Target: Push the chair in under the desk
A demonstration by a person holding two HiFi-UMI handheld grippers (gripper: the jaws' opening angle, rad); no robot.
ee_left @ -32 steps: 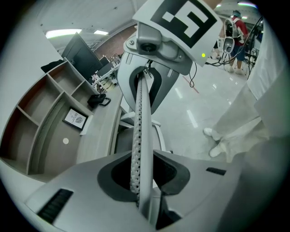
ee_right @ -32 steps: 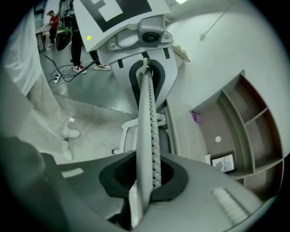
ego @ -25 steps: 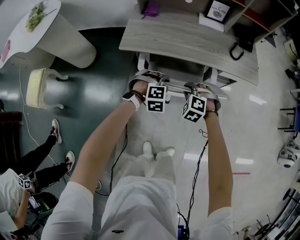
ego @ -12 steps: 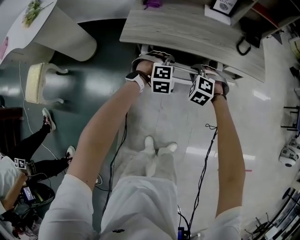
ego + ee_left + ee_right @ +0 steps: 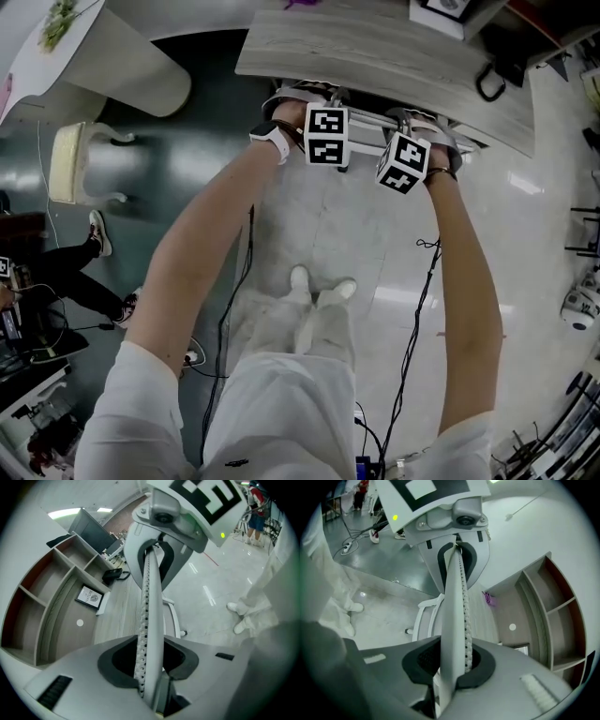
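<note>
The white chair's back rail [image 5: 364, 120] shows just at the grey wooden desk's [image 5: 375, 52] front edge, its seat hidden beneath the top. My left gripper [image 5: 305, 98] straddles the rail's left part. In the left gripper view the perforated rail [image 5: 151, 597] runs between the left gripper's [image 5: 149, 651] jaws, which have just been opening; a thin dark gap shows beside the rail. My right gripper [image 5: 427, 124] is shut on the rail's right part, and its pads [image 5: 464, 665] pinch the rail [image 5: 454, 597].
A framed picture [image 5: 89, 597] and a purple thing [image 5: 489, 598] lie on the desk, with open shelving [image 5: 47, 588] behind. A black bag [image 5: 489, 86] hangs at the desk's right. A white round table [image 5: 103, 47], a cream chair [image 5: 70, 164] and a seated person [image 5: 56, 272] are at left.
Both grippers and the chair have moved toward the desk. The chair's seat, visible before in front of the desk, is now hidden under it.
</note>
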